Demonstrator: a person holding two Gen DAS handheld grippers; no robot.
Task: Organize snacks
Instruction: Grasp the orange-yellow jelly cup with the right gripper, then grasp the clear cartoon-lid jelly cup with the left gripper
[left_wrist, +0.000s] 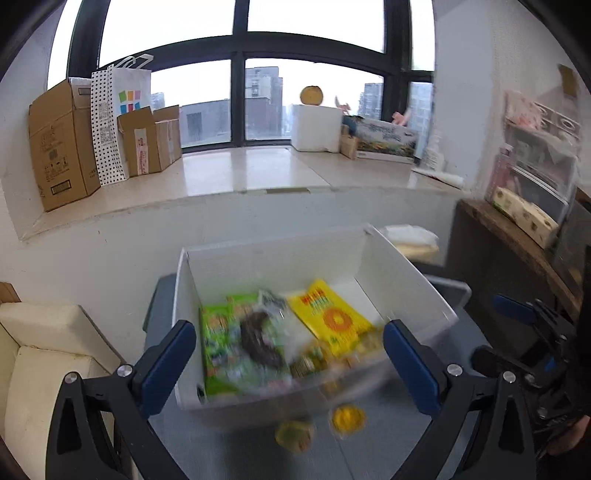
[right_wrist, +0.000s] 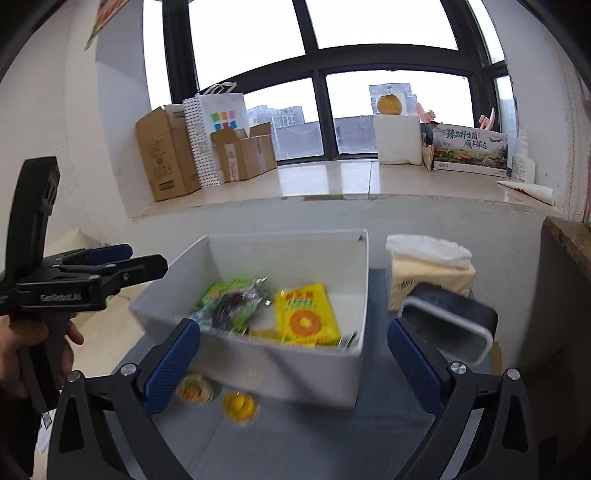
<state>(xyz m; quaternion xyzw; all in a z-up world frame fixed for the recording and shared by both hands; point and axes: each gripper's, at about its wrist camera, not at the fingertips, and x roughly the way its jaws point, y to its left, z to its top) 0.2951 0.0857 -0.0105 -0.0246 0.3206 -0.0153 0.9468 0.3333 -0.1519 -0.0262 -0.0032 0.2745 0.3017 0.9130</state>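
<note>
A white open box stands on the grey table and holds a yellow snack packet, a green packet and a clear bag with dark pieces. Two small round yellow snacks lie on the table in front of the box. My left gripper is open and empty, above the box's near wall. My right gripper is open and empty, above the box's near wall; it shows at the right edge of the left wrist view.
A grey tray with a white rim and a tissue pack stand right of the box. A cream sofa is at the left. The window ledge behind holds cardboard boxes and a white block.
</note>
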